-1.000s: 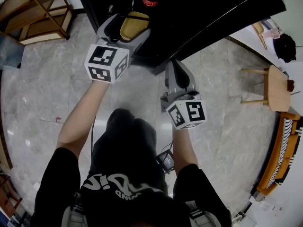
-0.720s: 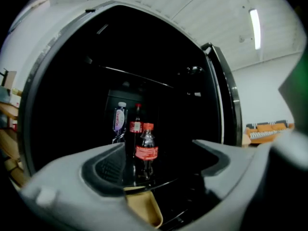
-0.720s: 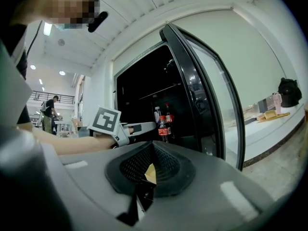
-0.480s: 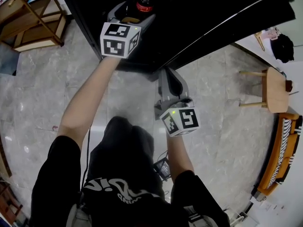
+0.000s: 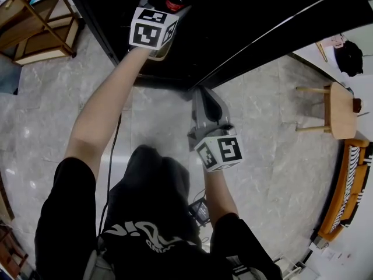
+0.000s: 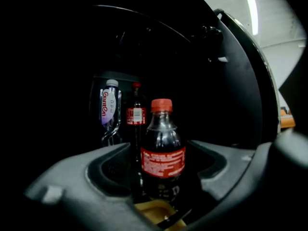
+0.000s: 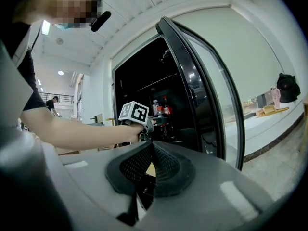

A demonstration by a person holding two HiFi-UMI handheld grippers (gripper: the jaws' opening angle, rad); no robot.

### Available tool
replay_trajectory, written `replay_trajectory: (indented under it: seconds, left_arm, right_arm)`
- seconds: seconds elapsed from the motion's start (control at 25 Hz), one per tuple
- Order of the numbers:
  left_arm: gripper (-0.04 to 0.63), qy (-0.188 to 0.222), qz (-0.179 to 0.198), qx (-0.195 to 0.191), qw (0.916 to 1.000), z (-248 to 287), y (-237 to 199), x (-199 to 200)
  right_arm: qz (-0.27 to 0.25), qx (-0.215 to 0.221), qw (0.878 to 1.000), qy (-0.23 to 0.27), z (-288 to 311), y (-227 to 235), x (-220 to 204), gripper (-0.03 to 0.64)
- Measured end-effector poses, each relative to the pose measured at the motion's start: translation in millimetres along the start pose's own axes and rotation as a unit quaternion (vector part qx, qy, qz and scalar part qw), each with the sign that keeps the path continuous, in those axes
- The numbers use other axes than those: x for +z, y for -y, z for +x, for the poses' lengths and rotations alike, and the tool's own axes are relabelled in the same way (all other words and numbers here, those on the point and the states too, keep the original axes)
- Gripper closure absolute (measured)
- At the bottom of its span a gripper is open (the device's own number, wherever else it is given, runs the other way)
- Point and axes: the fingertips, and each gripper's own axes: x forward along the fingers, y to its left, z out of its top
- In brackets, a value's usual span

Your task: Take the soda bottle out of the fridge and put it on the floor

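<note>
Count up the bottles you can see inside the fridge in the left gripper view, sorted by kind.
Cola bottles with red caps and red labels: 2, the near cola bottle and the far cola bottle behind it
Water bottle with a white cap and purple label: 1
Total: 3

Soda bottle point(image 6: 162, 129) base behind left gripper point(image 6: 163, 161)
</note>
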Motion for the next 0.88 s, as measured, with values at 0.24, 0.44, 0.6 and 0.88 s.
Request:
replay_trajectory:
  seconds: [0.24,0.44,0.6,0.88]
  left_arm:
    - [0.295,0.002,0.011,-0.019,0.9998,11,9,0]
    - [0.297,0.017,0.023,-0.018,0.9994,5,14,-1]
    - [0.298,0.024,0.03,-0.022,0.999,-9,26,-3]
    - [0.298,0.057,0.014,-0.036,0.9976,-57,51,6]
  right_arm:
    - [-0.003,0.002,1.0,-0.003,-5,3,-20,0.617]
    - [-0.004,-0.003,1.0,0.001,-11,12,-38,0.617]
    - [-0.006,-0.003,1.0,-0.003,-18,17,-53,0.617]
    - [-0.01,0.006,1.0,-0.002,-35,21,-81,0.617]
